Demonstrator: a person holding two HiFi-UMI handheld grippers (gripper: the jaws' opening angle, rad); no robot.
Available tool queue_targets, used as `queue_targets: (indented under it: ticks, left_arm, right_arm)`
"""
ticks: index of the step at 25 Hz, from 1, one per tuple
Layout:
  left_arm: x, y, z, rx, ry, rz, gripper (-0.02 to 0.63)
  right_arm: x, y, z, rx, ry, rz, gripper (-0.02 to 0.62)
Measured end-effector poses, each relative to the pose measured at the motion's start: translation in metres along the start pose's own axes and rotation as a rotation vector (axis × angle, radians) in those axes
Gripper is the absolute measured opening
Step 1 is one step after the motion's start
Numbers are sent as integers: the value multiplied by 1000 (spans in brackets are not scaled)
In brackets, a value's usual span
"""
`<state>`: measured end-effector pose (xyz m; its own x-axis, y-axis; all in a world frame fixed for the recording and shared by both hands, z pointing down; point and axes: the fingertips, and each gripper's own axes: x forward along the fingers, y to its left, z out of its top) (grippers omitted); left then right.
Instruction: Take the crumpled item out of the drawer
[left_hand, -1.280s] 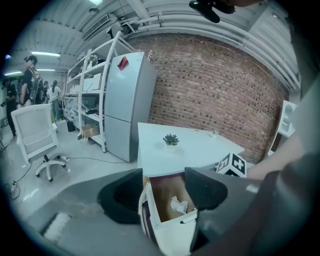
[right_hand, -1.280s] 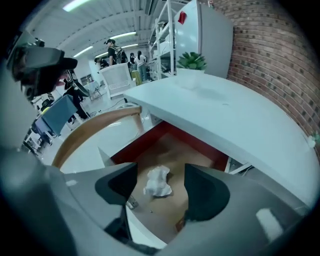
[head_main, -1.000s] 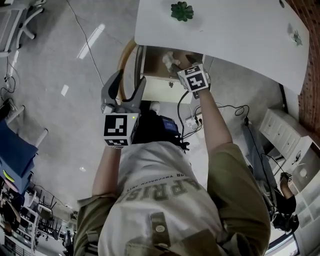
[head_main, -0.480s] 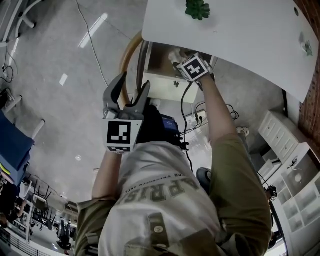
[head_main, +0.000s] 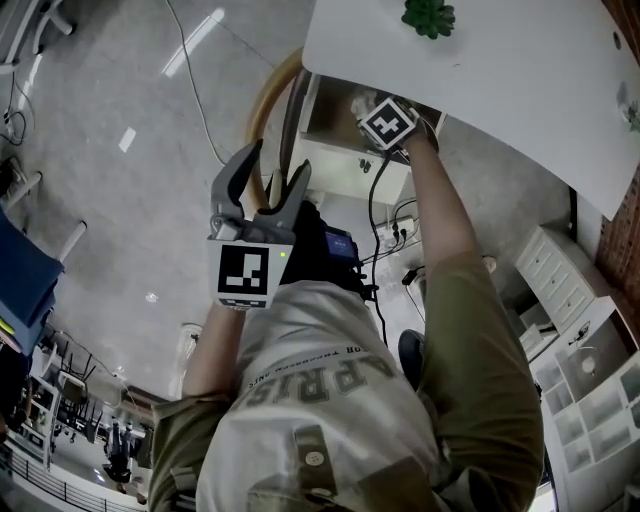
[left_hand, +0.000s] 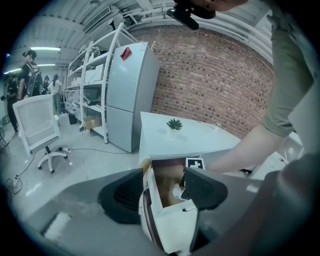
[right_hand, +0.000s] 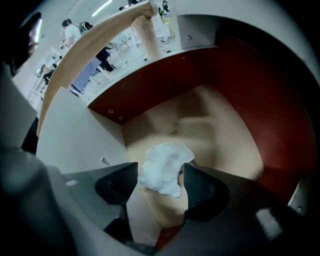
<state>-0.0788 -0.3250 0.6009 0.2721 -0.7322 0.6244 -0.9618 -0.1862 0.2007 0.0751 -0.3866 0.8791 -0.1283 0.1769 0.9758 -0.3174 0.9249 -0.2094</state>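
The drawer stands pulled out from under the white table, at about 12 o'clock in the head view, and the right gripper reaches down into it. In the right gripper view its claw is spread apart, with the crumpled item, a white wad, lying directly between the two dark pads. One pad stands at the wad's 9 o'clock and the other at its 3 o'clock, both right up against its edges. Whether either pad presses into it cannot be told. The wad rests on the pale drawer floor near the front corner, and its upper lobe pokes past the pad tips toward 12 o'clock. The reddish-brown drawer walls rise around it from 10 o'clock round to 4 o'clock. The left gripper hangs in the air at about 9 o'clock of the head view's centre, apart from the drawer, its claw parted and holding nothing. Through that gap the left gripper view shows the open drawer with the white wad inside. A small green plant sits on the tabletop at 12 o'clock.
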Motion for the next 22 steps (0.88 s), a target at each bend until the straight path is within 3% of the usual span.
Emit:
queue_targets:
  ticks: [10, 13, 16, 22]
  left_arm:
    - [-1, -2, -11, -14, 23, -6, 273]
    - [-2, -1, -14, -44, 34, 7, 273]
    - [-2, -1, -16, 8, 23, -9, 273]
    - [-5, -4, -17, 18, 17, -8, 273]
  right_arm:
    - [19, 3, -3, -1, 21, 7, 277]
    - [19, 0, -3, -2, 11, -3, 226]
    - [19, -2, -5, -4, 12, -11, 186]
    - [14, 1, -4, -43, 0, -24, 59]
